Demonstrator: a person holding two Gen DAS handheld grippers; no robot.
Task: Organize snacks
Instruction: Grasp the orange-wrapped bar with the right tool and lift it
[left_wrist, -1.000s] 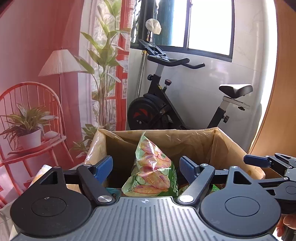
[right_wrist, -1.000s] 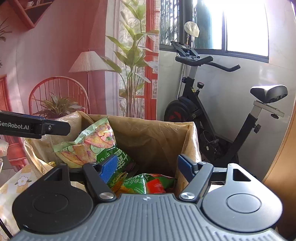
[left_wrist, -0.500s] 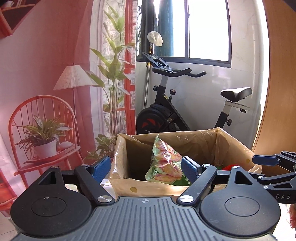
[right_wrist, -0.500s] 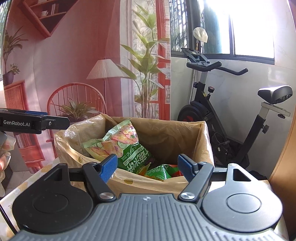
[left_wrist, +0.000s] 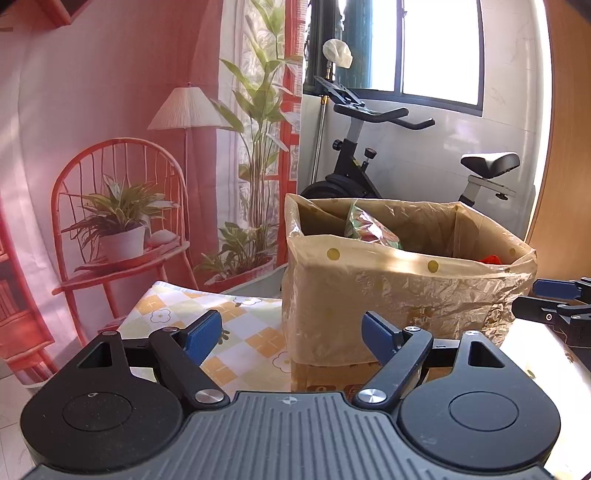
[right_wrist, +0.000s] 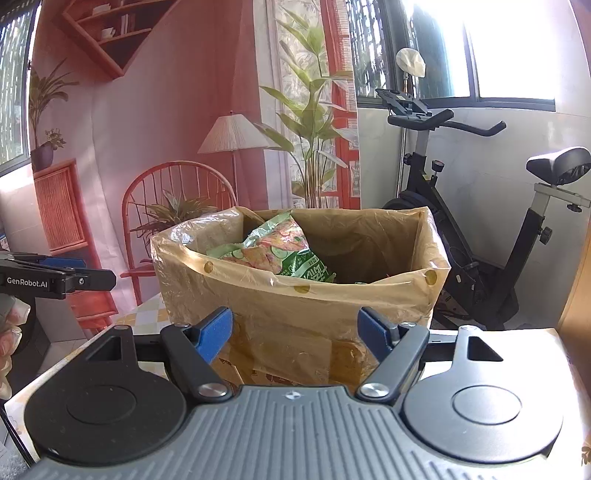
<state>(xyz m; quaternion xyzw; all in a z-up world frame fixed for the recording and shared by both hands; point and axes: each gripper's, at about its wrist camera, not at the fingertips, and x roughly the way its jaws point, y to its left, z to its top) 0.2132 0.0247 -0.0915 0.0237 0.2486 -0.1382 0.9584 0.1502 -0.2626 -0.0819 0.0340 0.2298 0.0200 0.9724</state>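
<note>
The left claw (left_wrist: 291, 332) is spread wide with nothing between its blue pads (left_wrist: 202, 334). The right claw (right_wrist: 295, 334) is also spread and empty; its jaws have just been opening a little further. Both face the box (left_wrist: 388, 295), which stands ahead of them on the checked cloth (left_wrist: 236, 332), its front wall filling the gap between each pair of pads.

The box is cardboard lined with a thin crinkled plastic bag (right_wrist: 295, 280) folded over the rim. Inside, beyond and above the pads, a green snack pack (right_wrist: 284, 254) leans against the far-left corner, its top poking above the rim. A red pack (left_wrist: 491, 259) shows low at the right side of the box, mostly hidden.

The green pack looks light, puffy with air and glossy, so it is likely to slip and to crush if pinched hard across its belly. The safest hold seems to be the flat sealed seam at the top edge, which stands free and stiff enough for the pads to close on. The liner is loose and slippery and could snag a pad reaching over the rim. The box itself probably slides easily on the cloth, and its walls look too broad for one claw to span.
</note>
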